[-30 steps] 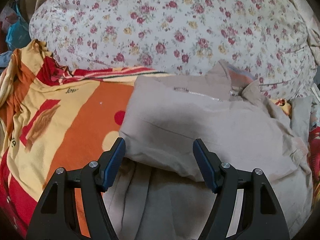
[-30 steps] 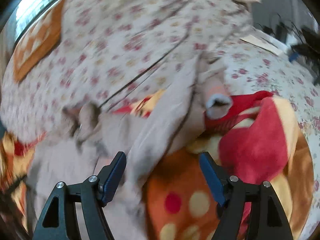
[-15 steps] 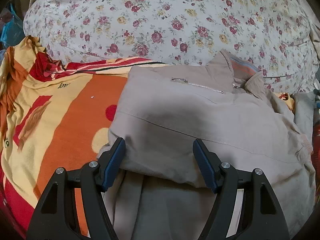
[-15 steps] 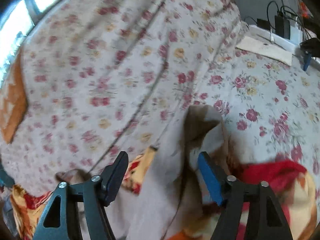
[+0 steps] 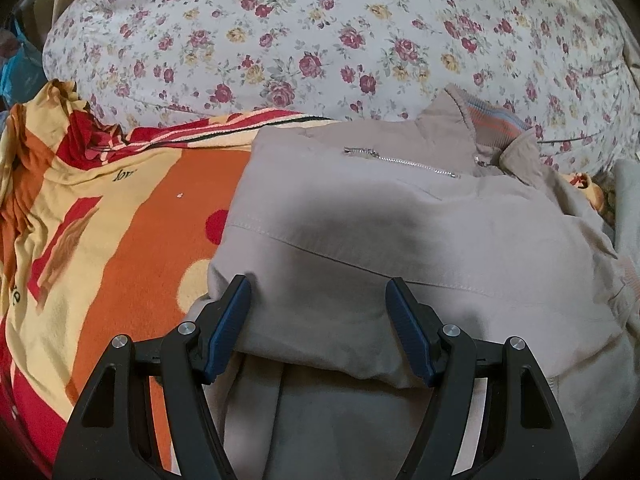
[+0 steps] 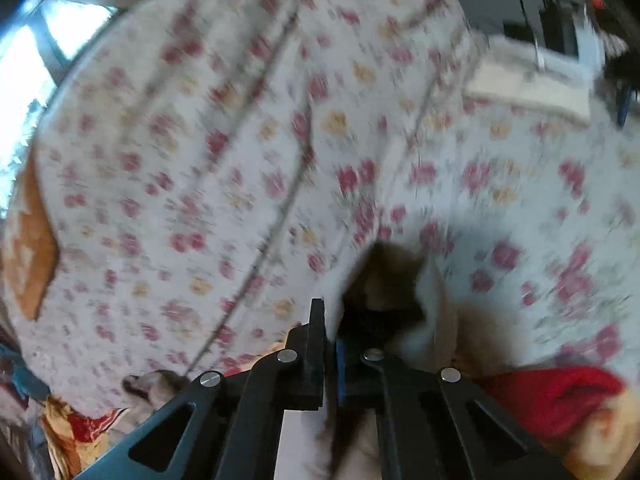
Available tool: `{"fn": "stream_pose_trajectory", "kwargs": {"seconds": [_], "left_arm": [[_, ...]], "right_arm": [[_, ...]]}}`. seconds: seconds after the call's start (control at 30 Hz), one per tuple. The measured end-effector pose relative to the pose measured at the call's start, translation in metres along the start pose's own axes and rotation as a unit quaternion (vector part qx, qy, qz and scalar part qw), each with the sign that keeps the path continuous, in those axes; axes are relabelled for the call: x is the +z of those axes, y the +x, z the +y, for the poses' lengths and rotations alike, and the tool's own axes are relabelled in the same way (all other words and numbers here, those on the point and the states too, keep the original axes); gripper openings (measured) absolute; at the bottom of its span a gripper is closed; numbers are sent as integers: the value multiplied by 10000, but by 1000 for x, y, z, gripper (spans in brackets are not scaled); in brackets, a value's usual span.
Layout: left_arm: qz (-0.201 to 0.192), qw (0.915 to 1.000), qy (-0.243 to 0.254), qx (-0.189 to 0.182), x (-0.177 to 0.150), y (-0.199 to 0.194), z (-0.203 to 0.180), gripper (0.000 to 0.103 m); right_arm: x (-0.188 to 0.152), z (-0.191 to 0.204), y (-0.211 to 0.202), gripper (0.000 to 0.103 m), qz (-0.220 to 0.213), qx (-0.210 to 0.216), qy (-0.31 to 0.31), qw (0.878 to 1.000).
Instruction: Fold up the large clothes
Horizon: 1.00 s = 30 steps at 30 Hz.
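A beige zip jacket (image 5: pixel 400 240) lies partly folded on an orange, red and yellow blanket (image 5: pixel 120 220); its striped knit collar points toward the back right. My left gripper (image 5: pixel 318 320) stands open, its blue pads either side of the jacket's folded front edge without pressing it. In the blurred right wrist view, my right gripper (image 6: pixel 330 344) is shut on a beige sleeve end (image 6: pixel 400 280) of the jacket, with cloth pinched between the pads and bunched just ahead of them.
A big floral quilt (image 5: pixel 320 32) bulges behind the jacket and fills most of the right wrist view as the floral quilt (image 6: pixel 240 140). Red blanket folds (image 6: pixel 560 396) lie at the lower right. A bright window (image 6: pixel 24 80) and cables and a pale paper (image 6: pixel 528 88) sit beyond.
My right gripper has swung toward the quilt and closed on the sleeve end, lifting it. The left gripper stays open and has barely shifted over the jacket.
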<state>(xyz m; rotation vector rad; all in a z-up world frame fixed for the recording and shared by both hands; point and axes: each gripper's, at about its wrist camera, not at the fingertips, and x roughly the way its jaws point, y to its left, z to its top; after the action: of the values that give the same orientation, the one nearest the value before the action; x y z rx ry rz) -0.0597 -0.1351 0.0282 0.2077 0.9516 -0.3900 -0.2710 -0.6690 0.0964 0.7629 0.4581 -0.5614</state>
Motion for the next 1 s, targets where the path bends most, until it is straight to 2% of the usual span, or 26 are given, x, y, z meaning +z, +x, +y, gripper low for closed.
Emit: {"fn": "stream_pose_trajectory", "kwargs": {"seconds": [0.13,0.23,0.33,0.4,0.47,0.53,0.57,0.6,0.67,0.7,0.73,0.8,0.9,1.0], "left_arm": [[-106,9996,-239,-111,3,-13,11,71],[-243,9985,-450,-172,7,-25,21,71],[-280,9971,-662,-245,10,-31,32,71],[-263,9956,-846,-303,11,-32,41,71],[-233,9938,-1032,-356,12,-31,50,71],[-199,9921,-1178,-370,12,-28,57,71],[-174,9914,-1241,-366,12,-27,60,71],[-130,9909,-1287,-377,12,-25,63,71],[-4,9898,-1334,-492,11,-21,66,71],[41,9892,-1357,-562,10,-20,68,71],[87,9884,-1374,-642,9,-20,69,71],[123,9874,-1350,-814,9,-21,68,71],[68,9864,-1262,-1049,11,-26,63,71],[63,9850,-1214,-1225,12,-29,54,71]], "right_arm": [[17,-6,-60,3,-469,179,107,9987],[22,6,-106,3,-723,359,-30,9967],[13,51,-133,3,-811,565,-697,9927],[-7,102,-147,3,-767,756,-1515,9826],[-44,156,-150,3,-549,1010,-2463,9624],[-104,208,-142,3,-164,1300,-3441,9297],[-145,229,-130,3,233,1534,-3809,9115],[-178,241,-116,3,599,1655,-4019,8986],[-250,253,-81,4,1327,1545,-4488,8701],[-281,252,-63,9,1625,1337,-4678,8584],[-303,248,-49,13,1839,1170,-4754,8523],[-324,229,-35,37,2033,1113,-4518,8615],[-316,202,-42,44,2097,1309,-3919,8862],[-296,190,-54,52,1910,1288,-3584,9047]]}}
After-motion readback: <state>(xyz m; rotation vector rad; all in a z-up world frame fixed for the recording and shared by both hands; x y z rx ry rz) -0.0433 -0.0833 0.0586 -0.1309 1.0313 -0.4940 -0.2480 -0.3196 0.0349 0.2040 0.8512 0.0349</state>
